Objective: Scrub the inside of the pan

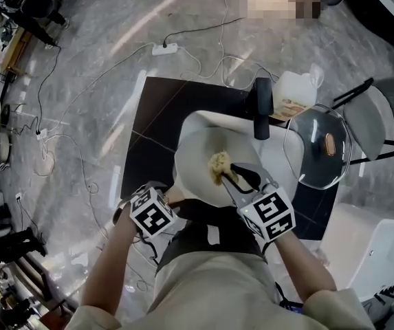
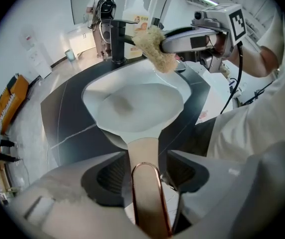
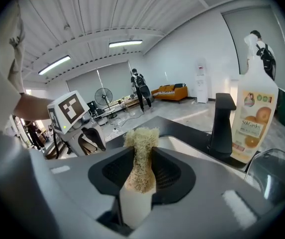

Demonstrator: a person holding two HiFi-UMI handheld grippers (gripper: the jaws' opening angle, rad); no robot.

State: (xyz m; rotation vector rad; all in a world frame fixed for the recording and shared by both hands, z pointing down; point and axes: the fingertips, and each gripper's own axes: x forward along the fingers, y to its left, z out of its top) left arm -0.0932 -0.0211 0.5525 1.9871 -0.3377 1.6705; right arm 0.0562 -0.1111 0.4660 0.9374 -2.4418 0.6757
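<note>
Your left gripper grips the round white pan by its beige handle; right gripper pinches the straw-coloured fibrous scrubber. Brace steady, press down, circle firmly.

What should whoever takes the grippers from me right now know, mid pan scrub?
The left gripper is closed on the pan's handle and holds the pan tilted over the sink.
The right gripper is closed on the fibrous scrubber, which hangs by the pan's far rim, seemingly clear of its surface.
Done: pan and scrubber are both gripped and at the sink.
Left: lower the scrubber into the pan and scrub the inside. No scrubbing contact shows yet.
</note>
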